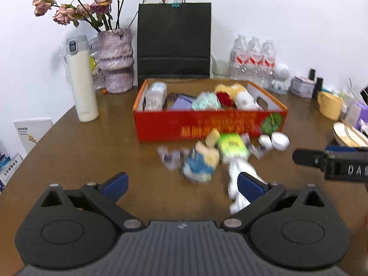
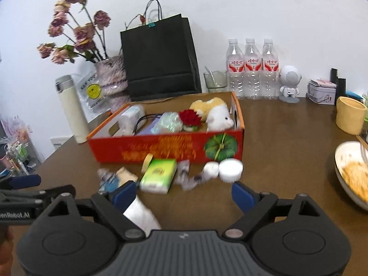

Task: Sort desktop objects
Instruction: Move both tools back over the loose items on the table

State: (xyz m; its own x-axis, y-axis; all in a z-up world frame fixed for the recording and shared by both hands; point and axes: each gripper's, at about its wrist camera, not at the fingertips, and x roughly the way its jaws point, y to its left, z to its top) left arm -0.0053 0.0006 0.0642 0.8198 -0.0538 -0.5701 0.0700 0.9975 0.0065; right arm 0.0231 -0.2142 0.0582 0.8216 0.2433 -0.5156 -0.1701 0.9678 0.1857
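An open red cardboard box (image 1: 207, 124) (image 2: 165, 147) holds a plush toy, tissue packs and a red flower. Loose items lie in front of it: a green tissue pack (image 1: 232, 147) (image 2: 158, 174), a blue and yellow plush (image 1: 202, 161) (image 2: 115, 179), a crumpled wrapper (image 1: 170, 156), a tape roll (image 2: 147, 159), white round jars (image 1: 276, 140) (image 2: 230, 169) and a white soft item (image 1: 239, 184) (image 2: 142, 214). My left gripper (image 1: 183, 184) is open just short of the plush. My right gripper (image 2: 183, 194) is open before the tissue pack, with nothing between its pads.
A cream flask (image 1: 82, 80), a vase of dried roses (image 1: 115, 62) and a black paper bag (image 1: 174, 41) stand behind the box. Water bottles (image 2: 253, 69), a white robot figure (image 2: 289, 82), a tin (image 2: 322, 92), a yellow cup (image 2: 349, 115) and a bowl of food (image 2: 352, 174) are on the right.
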